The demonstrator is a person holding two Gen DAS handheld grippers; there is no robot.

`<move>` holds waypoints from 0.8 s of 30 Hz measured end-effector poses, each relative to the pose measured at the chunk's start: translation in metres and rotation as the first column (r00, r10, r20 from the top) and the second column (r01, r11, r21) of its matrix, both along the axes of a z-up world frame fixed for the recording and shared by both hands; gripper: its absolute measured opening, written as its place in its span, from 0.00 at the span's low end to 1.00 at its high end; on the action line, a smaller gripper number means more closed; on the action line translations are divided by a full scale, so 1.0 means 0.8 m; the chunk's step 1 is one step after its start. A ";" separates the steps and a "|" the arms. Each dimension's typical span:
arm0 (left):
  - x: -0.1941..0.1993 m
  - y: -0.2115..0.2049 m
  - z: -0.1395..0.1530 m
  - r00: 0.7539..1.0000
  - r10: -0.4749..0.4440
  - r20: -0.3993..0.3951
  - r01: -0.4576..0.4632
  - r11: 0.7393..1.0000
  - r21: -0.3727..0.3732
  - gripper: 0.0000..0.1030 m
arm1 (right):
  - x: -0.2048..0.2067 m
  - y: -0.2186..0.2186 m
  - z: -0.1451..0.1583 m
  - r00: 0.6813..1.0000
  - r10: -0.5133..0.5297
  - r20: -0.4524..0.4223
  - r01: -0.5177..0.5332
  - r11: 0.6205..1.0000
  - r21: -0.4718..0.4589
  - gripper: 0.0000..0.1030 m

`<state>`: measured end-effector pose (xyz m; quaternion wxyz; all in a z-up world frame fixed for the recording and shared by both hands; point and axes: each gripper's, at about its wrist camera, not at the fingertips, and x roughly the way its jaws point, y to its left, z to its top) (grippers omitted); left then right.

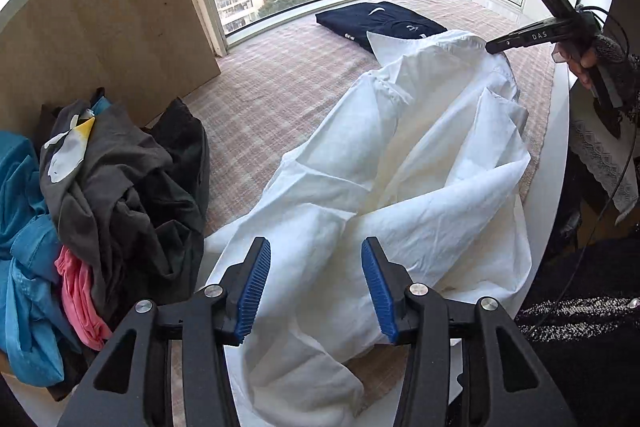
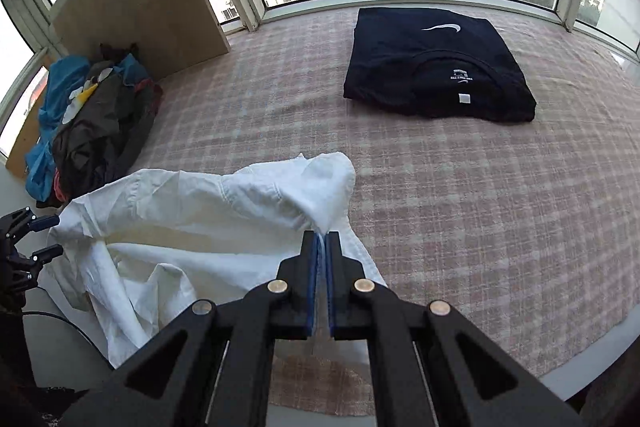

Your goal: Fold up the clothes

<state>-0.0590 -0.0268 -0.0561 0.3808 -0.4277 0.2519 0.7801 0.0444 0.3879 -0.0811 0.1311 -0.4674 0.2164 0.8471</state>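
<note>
A crumpled white shirt (image 1: 400, 179) lies on the checked cloth surface (image 1: 280, 79). My left gripper (image 1: 316, 287) is open just above its near folds, blue pads (image 1: 256, 291) apart with nothing between them. My right gripper (image 2: 322, 247) is shut on a raised edge of the white shirt (image 2: 200, 227), near the collar. In the left wrist view the right gripper (image 1: 494, 49) pinches that fabric at upper right, held by a hand. The left gripper (image 2: 46, 235) shows at the left edge of the right wrist view, open.
A folded black T-shirt (image 2: 436, 67) lies at the far side near the window. A heap of unfolded clothes (image 1: 100, 195), grey, blue and pink, sits at the left beside a wooden panel (image 1: 100, 27). The checked cloth (image 2: 480, 207) is bare at the right.
</note>
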 end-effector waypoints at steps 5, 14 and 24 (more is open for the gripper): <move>0.022 0.047 -0.009 0.998 -0.069 0.012 0.069 0.997 -0.028 0.44 | 0.082 0.048 0.041 0.983 -0.155 -0.102 0.158 0.987 0.029 0.04; 0.024 0.103 -0.003 0.997 -0.078 -0.008 0.078 0.996 -0.041 0.49 | 0.087 0.068 -0.078 0.983 0.003 0.186 -0.003 1.000 -0.003 0.35; 0.024 0.108 -0.007 0.999 0.043 -0.015 -0.045 0.995 -0.087 0.49 | 0.108 0.137 -0.119 0.992 0.093 0.087 -0.067 0.961 -0.269 0.42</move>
